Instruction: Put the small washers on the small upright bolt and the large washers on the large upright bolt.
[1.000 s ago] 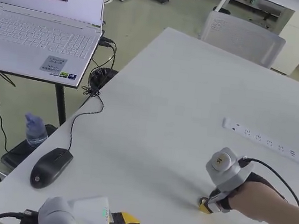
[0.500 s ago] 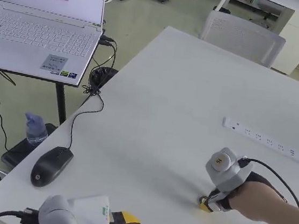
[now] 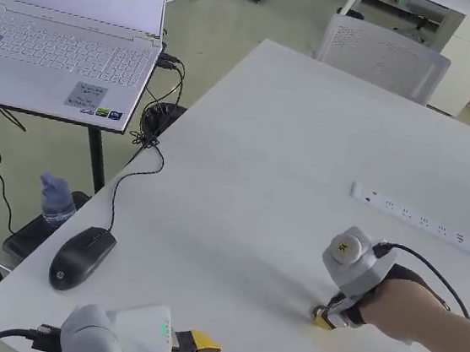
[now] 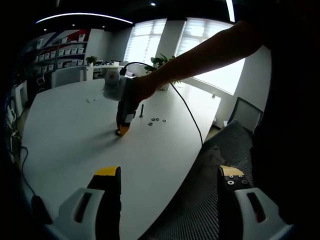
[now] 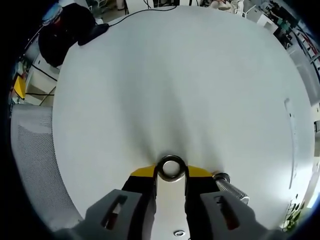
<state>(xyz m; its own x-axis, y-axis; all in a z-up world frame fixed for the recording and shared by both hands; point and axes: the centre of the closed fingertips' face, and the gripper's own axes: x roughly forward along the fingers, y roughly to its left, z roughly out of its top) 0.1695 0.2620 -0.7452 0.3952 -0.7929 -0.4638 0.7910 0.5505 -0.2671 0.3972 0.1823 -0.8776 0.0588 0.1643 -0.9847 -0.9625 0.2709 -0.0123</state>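
The jaws of my right gripper (image 5: 171, 173) pinch a washer (image 5: 171, 159) flat on the bench (image 5: 165, 75), so I'd squeeze firmly and lift straight up (my left gripper (image 4: 169, 173) is wide open, empty).

Right tool (image 5: 171, 176) clamping a washer (image 5: 171, 159), bolt (image 5: 229, 189) just beside, white table (image 5: 175, 75)

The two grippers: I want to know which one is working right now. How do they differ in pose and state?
The left gripper has its jaws wide apart, holding nothing; the right gripper is closed on a washer. The left gripper hangs at the near edge of the table; the right gripper points down with its tips at the table top. Both have yellow jaw tips.
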